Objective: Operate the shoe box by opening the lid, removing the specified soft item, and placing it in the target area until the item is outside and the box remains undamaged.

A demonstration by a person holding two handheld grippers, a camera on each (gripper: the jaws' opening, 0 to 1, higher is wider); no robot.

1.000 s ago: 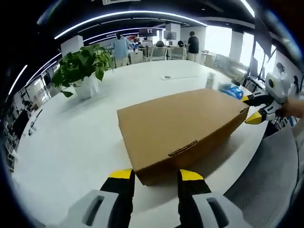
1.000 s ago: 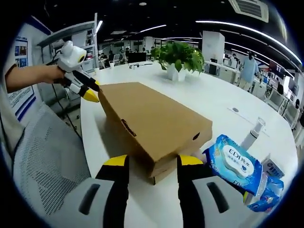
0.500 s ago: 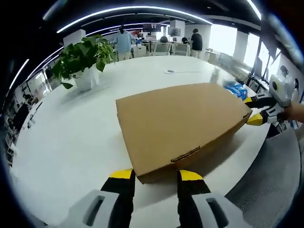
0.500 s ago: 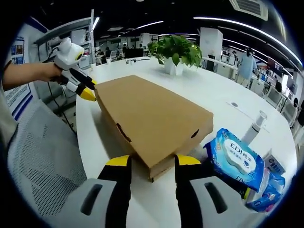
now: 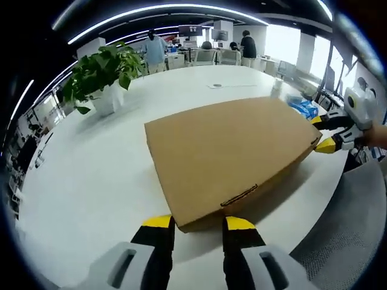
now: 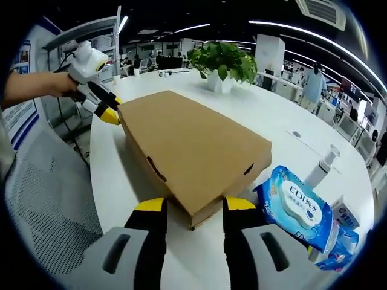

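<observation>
The shoe box (image 5: 233, 160) lies closed across the middle of both views on the white table (image 5: 91, 181), and the step in hand appears to be lifting its lid. In the left gripper view the left gripper (image 5: 193, 222) stands at the bottom centre, jaws parted on either side of the near corner of the box; in the right gripper view the right gripper (image 6: 188, 205) does the same at the opposite corner. Whether either fingertip presses the cardboard is hard to tell, so both read as released rather than gripping. To do this well, each gripper should probably catch only the lid's edge and rise evenly, since a one-sided pull could crease the cardboard. A pack of wet wipes (image 6: 294, 206) lies just beside the box at lower right of the right gripper view, with a slim white bottle (image 6: 318, 170) behind it; both crowd that end. A potted plant (image 5: 101, 77) stands well apart at upper left of the left gripper view.
</observation>
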